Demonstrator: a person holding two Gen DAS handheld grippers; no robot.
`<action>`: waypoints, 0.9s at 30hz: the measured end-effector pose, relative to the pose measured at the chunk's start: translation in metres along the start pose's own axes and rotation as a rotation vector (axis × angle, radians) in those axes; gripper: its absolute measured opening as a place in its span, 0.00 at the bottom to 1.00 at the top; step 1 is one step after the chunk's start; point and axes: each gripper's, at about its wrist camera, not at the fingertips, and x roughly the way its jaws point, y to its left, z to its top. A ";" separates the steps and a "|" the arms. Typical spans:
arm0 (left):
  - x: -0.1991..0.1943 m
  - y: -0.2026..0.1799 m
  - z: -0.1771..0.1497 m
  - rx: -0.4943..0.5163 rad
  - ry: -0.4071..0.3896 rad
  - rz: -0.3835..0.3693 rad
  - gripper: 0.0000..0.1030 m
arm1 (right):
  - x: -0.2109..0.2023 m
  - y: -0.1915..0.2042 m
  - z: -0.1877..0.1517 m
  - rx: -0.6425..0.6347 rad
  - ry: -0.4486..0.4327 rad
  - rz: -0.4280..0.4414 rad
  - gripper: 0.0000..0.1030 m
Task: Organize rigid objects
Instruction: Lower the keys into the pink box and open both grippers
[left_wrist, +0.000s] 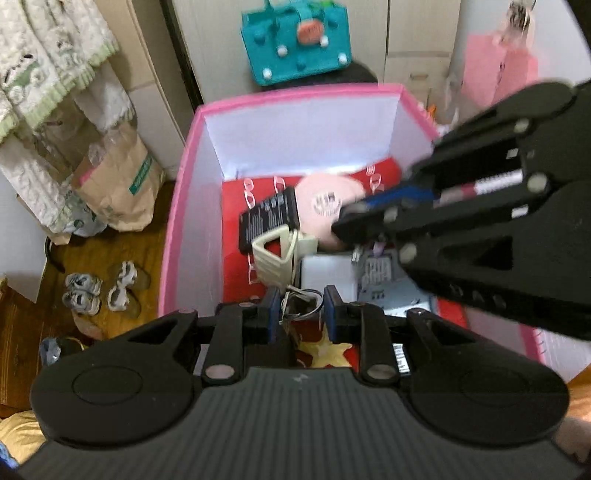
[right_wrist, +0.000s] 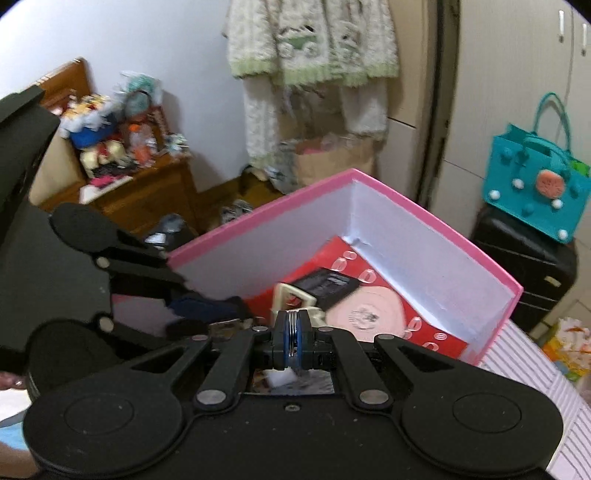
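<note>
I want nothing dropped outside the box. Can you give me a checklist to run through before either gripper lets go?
1. Left gripper grips its load, a bunch of keys on rings: ok.
2. Right gripper shut on thin metal rings: ok.
3. Left gripper is above the inside of the pink box: ok.
4. Right gripper is past the box rim: cannot tell.
5. Free floor in the box: not ok; a pink round case, a black packet and a cream clip crowd it.
6. The two grippers are apart: ok, but close.
</note>
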 end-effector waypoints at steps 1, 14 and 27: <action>0.005 0.001 0.001 -0.013 0.022 -0.005 0.25 | 0.002 -0.001 0.000 0.002 0.002 -0.026 0.07; -0.061 -0.004 0.004 -0.031 -0.018 0.026 0.75 | -0.095 -0.009 -0.018 0.047 -0.134 0.014 0.24; -0.123 -0.073 -0.007 0.055 -0.107 -0.028 0.93 | -0.176 -0.006 -0.092 -0.120 -0.198 -0.011 0.43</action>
